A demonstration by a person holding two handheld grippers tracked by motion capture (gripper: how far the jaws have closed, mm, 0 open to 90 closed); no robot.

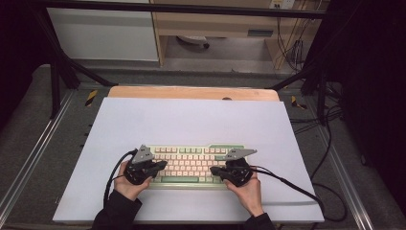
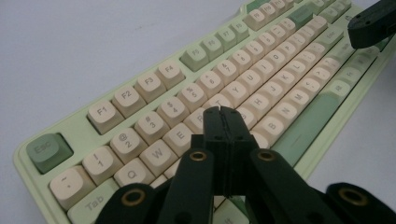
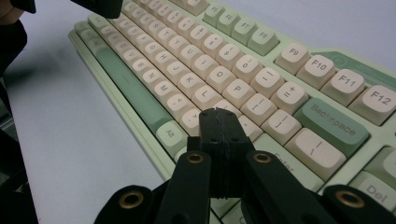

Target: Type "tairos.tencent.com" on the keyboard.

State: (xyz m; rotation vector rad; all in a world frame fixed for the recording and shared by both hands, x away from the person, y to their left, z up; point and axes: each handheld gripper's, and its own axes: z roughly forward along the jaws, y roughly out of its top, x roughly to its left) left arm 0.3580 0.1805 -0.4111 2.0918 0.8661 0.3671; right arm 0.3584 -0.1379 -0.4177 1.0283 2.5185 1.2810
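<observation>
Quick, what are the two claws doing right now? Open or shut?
Left gripper: shut, holding nothing, tips over the keyboard.
Right gripper: shut, holding nothing, tips over the keyboard's other end.

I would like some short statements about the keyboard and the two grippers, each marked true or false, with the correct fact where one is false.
1. The left gripper has its jaws closed together, with nothing between them. True.
2. The right gripper holds a keycap it has pulled off. False: its jaws are shut on nothing, above the keys near the Enter key.
3. The keyboard lies on a white sheet. True.
4. All keys are cream. False: the Esc key, the spacebar and the Backspace key are green.
5. The left gripper is over the number pad. False: its tip is over the letter keys, by the E key.
</observation>
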